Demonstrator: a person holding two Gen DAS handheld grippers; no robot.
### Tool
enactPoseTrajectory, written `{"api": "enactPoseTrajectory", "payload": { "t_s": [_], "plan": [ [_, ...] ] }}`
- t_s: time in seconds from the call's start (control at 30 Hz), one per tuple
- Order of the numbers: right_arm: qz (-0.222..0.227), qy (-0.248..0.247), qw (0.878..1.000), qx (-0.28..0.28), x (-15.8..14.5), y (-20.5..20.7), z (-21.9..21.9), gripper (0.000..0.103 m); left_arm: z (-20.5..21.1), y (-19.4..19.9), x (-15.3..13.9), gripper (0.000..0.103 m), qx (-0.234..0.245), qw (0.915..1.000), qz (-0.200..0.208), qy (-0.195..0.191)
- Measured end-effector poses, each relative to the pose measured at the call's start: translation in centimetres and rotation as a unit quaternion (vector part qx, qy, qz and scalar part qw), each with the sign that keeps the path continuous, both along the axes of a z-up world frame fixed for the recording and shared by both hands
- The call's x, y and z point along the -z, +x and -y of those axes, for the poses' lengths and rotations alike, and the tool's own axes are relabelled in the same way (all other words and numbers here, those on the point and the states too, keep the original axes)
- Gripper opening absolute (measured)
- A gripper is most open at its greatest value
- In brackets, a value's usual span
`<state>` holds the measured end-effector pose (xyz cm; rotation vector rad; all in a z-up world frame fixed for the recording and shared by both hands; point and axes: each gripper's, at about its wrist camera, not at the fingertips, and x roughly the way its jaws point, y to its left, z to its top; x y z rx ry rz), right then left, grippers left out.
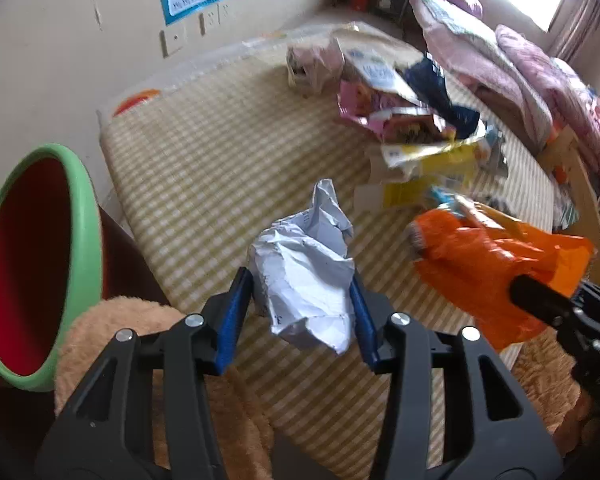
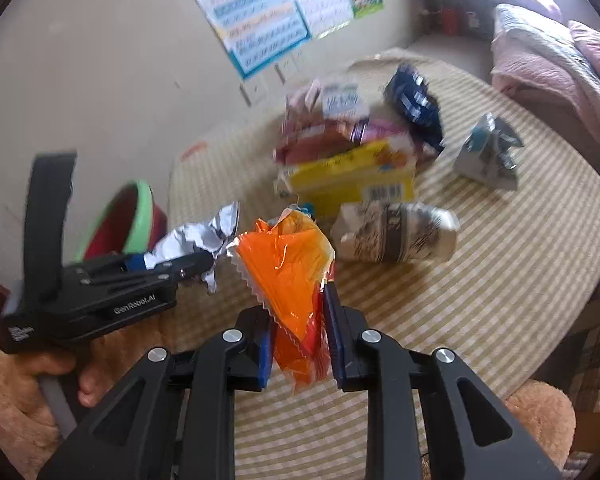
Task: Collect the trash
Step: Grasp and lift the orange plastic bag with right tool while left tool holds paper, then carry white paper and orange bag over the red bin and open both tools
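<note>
Left claw (image 1: 302, 292) clamped on a crumpled white paper wad (image 1: 306, 276) raised above the checked tabletop (image 1: 204, 168), beside the green-rimmed red bin (image 1: 40, 264); right claw (image 2: 296, 320) pinching an orange plastic wrapper (image 2: 288, 264) just alongside, more packaging trash (image 2: 352, 160) heaped farther back.

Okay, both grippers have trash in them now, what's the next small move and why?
Probably swing the left gripper toward the bin at its left and drop the crumpled paper in. The paper is pinched between its fingers, and the bin's open mouth is close beside it. The right gripper, shut on the orange wrapper, is farther from the bin, so it can follow.
</note>
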<state>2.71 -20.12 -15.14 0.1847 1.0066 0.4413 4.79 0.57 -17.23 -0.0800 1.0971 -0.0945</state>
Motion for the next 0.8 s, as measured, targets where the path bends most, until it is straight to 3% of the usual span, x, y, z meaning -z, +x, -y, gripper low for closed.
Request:
{"api": "enactPoseTrajectory", "payload": {
  "t_s": [0.4,0.8],
  "plan": [
    [0.037,0.045,0.998,0.021,-4.8,0.0,-0.2,0.021,-2.2,-0.3,-4.3,0.046,-0.029,0.998,0.049,-0.028],
    [0.047,0.034,0.998,-0.001,-6.7,0.0,-3.1,0.021,-3.6,-1.2,-6.9,0.046,-0.03,0.9952,0.083,-0.042]
  ]
}}
